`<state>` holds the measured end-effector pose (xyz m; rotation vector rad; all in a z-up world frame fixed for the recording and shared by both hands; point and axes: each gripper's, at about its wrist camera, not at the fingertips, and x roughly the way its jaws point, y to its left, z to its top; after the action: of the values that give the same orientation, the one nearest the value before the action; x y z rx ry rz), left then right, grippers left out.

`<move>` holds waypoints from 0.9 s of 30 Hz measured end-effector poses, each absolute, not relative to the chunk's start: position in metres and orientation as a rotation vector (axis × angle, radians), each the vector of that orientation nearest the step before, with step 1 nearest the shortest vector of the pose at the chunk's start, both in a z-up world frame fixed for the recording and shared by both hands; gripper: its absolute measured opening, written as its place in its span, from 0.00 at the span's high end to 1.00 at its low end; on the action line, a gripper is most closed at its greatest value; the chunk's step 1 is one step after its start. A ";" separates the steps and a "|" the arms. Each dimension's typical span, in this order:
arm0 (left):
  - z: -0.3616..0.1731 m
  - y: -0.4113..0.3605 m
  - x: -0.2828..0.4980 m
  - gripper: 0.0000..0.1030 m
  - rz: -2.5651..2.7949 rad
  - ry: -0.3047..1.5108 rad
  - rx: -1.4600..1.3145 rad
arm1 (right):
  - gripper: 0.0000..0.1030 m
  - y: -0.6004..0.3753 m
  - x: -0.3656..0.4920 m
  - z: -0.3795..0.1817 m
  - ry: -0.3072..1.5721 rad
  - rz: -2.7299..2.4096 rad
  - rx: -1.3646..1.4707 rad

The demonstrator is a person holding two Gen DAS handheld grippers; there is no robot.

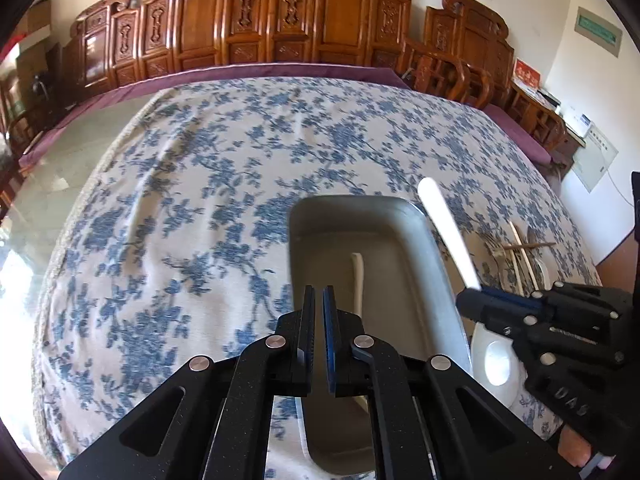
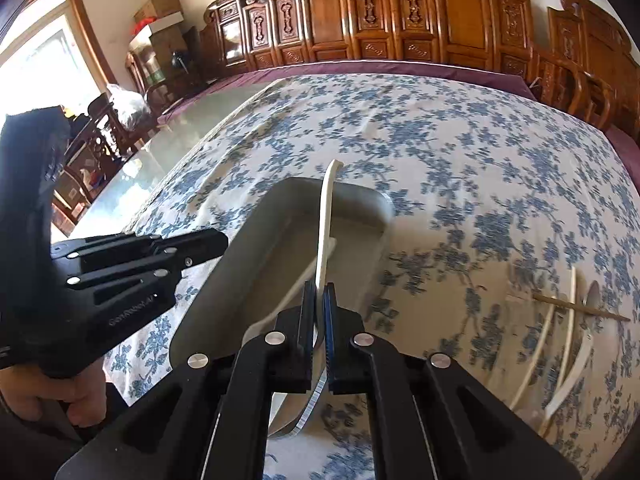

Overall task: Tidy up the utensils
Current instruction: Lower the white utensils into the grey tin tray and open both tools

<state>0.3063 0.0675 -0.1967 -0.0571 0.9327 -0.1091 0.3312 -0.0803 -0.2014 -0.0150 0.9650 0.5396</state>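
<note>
Right gripper [image 2: 319,304] fingers clamp white spoon [image 2: 325,224] above grey tray [image 2: 224,264]; left gripper [image 1: 319,308] nearly closed, empty; floral tablecloth [image 1: 180,200], carved wooden screen [image 1: 280,20].

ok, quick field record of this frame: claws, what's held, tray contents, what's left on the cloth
left claw: shut, empty, above the tray
right claw: shut on white spoon, handle pointing away over the tray
tray: grey, rectangular, on the floral tablecloth
in tray: one white utensil
left on cloth: chopsticks, other utensils to the right of the tray, blurred
spoon status: not yet in the tray
</note>
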 end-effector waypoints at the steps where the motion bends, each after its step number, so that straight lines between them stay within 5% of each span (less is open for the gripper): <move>1: -0.195 0.069 0.306 0.97 -0.105 0.929 -0.057 | 0.94 -0.077 0.332 -0.204 0.970 0.541 -0.019; 20: -0.179 0.076 0.298 0.95 -0.093 0.878 -0.087 | 0.93 -0.088 0.330 -0.211 0.968 0.518 0.008; 27: -0.168 0.051 0.291 0.60 -0.143 0.842 -0.088 | 0.93 -0.164 0.311 -0.188 0.893 0.402 -0.039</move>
<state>0.2909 0.0513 -0.1685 -0.0875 0.8423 -0.1430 0.3113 -0.1639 -0.1878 -0.0389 0.8933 0.4021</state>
